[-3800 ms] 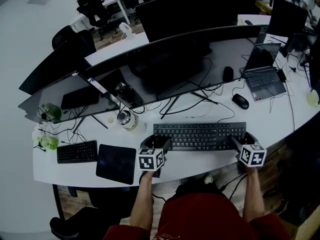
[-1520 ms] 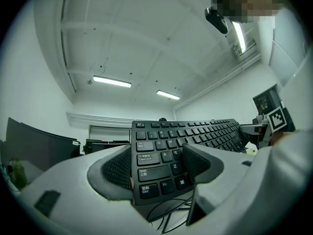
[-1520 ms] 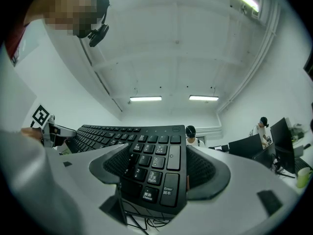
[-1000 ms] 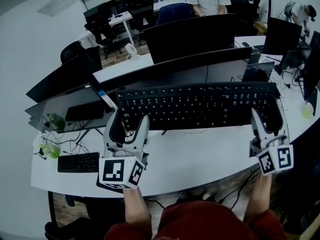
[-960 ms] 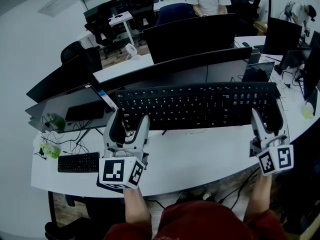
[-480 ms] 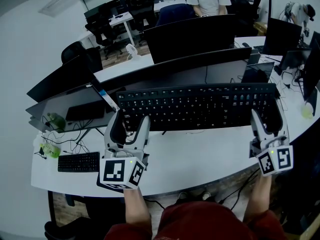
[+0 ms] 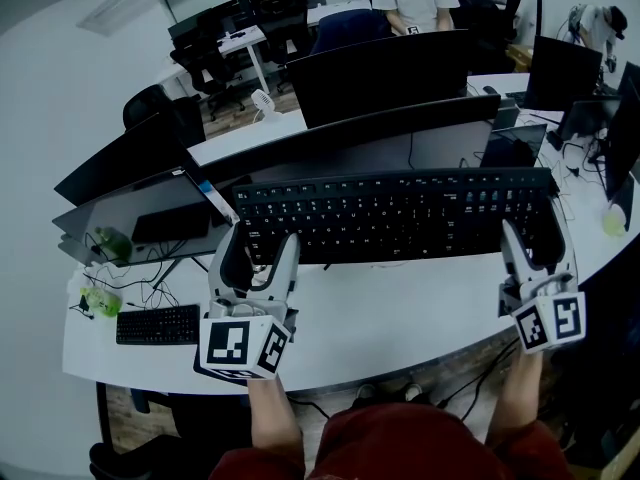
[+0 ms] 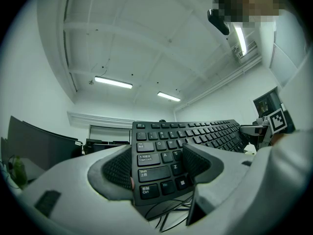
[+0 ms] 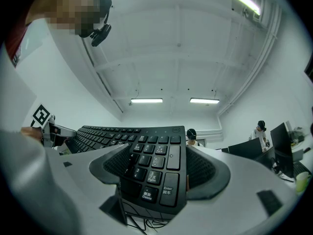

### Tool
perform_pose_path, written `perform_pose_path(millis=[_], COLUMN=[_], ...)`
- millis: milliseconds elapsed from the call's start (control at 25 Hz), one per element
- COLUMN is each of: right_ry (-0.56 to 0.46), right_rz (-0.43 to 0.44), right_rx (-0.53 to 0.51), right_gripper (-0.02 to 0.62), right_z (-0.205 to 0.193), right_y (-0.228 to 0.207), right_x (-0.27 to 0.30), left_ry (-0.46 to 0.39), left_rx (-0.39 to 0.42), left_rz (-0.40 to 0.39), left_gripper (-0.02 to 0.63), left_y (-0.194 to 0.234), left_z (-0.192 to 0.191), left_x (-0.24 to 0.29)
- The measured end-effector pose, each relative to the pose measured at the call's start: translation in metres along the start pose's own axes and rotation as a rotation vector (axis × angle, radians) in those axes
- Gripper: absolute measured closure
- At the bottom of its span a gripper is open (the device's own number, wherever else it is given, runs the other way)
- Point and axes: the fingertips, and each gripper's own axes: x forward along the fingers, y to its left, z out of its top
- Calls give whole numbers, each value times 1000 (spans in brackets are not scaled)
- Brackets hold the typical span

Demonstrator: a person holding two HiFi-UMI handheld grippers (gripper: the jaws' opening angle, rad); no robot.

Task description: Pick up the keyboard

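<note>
Head view, looking steeply down at a white curved desk (image 7: 400,323): a long black full-size keyboard (image 7: 400,213) is held up off the desktop, level and key-side up, with one gripper at each short end. Left gripper (image 7: 258,240) has its two grey padded jaws clamped across the left end of the keyboard (image 8: 195,136), one jaw against the near long edge and one against the far; the keys between them read "Caps Lock", "Shift", "Ctrl" and "Fn", beside the letters Q, A, S and Z. Right gripper (image 7: 535,233) is clamped the same way on the number-pad end of the keyboard (image 9: 122,136), where "Enter", "Delete" and "PgDn" can be read along with 2, 3 and 6; a small round badge on the top corner is too small to read. Each gripper carries a cube of black-and-white square markers (image 7: 240,346). In both gripper views only white ceiling and strip lights lie beyond the far edge of the keyboard, and loose black cables (image 8: 166,212) show under its near edge. Below it the front strip of the desk is bare. Behind it stands a wide curved black monitor (image 7: 380,133), close to its far edge in the head view. A small second black keyboard (image 7: 155,323) lies well apart at the desk's left end.
</note>
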Motion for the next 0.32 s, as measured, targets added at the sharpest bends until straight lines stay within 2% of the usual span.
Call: perform_pose_path(millis=[320], right_ry=[-3], right_rz=[-2], right_rx=[-2], right_gripper=[233], right_z=[0], right_y=[0], right_x=[0], left_ry=[-4], left_rx=[-3], left_rz=[-2], left_gripper=[285], left_y=[1], left_z=[0], left_x=[0])
